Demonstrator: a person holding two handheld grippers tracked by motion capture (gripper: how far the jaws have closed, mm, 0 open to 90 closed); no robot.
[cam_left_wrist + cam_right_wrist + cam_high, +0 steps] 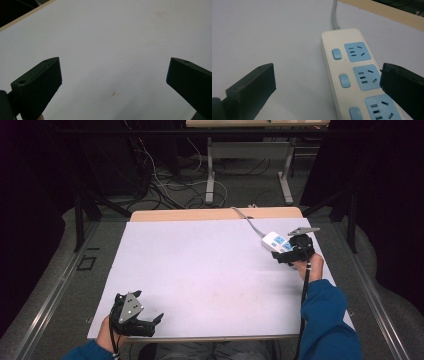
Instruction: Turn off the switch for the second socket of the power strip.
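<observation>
High view: a white sheet (210, 270) covers the table. A power strip (276, 241) lies near the sheet's right edge, toward the far right corner, with its grey cord (248, 221) running off over the far edge. The right gripper (295, 251) sits at the strip's near end, so close that contact cannot be ruled in or out from here. The left gripper (137, 316) rests at the near left corner, well apart from the strip; it appears parked out of the way while the right hand does the work.

Left gripper view: the jaws stand wide apart over bare sheet, with nothing between them. A faint brown mark (114, 93) shows on the sheet ahead.

Right gripper view: the jaws are spread wide and hold nothing. The strip (352, 72) lies flat between them, nearer the right jaw, which overlaps its blue sockets (367, 77). The blue switches (344, 80) run along the strip's left side. The spread looks matched to the strip's width, in judgement an approach to grasp the body across its sides or to press a switch.
</observation>
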